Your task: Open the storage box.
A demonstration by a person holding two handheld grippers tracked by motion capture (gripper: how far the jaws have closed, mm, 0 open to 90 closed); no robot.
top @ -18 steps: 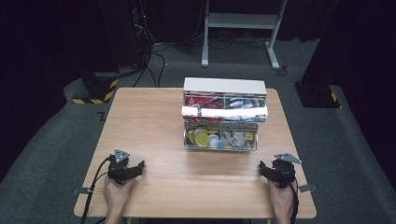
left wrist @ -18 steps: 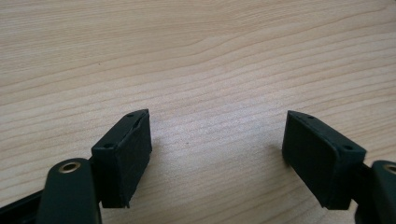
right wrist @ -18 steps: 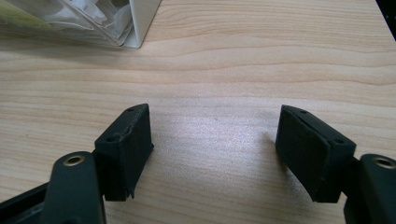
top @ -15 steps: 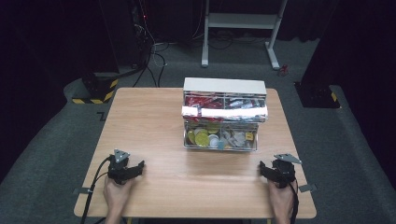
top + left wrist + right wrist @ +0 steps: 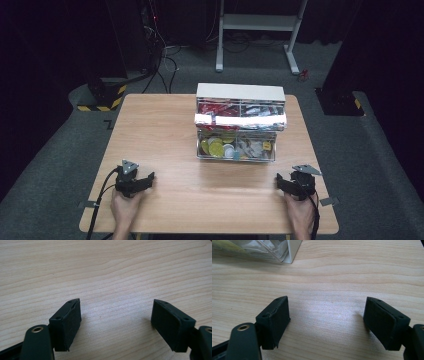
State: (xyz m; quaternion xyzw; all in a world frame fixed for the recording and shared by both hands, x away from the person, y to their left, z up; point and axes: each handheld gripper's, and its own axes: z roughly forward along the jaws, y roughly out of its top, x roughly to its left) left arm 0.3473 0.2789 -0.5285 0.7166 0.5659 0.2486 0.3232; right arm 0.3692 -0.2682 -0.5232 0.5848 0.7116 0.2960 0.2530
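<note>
A small drawer organiser (image 5: pixel 240 122) with a white top stands at the middle back of the wooden table (image 5: pixel 165 130). Its lower clear drawer (image 5: pixel 235 148) is pulled out and holds yellow and white small parts. My left gripper (image 5: pixel 142 182) rests on the table near the front left, held by a hand, jaws wide apart with nothing between them (image 5: pixel 116 325). My right gripper (image 5: pixel 284 182) rests near the front right, also open and empty (image 5: pixel 325 323). A corner of the clear drawer (image 5: pixel 274 251) shows at the upper left of the right gripper view.
A white metal stand (image 5: pixel 260 25) and cables (image 5: pixel 160 40) sit on the grey floor behind the table. A black-and-yellow striped base (image 5: pixel 102 95) lies at the back left. Bare tabletop stretches between the grippers and the organiser.
</note>
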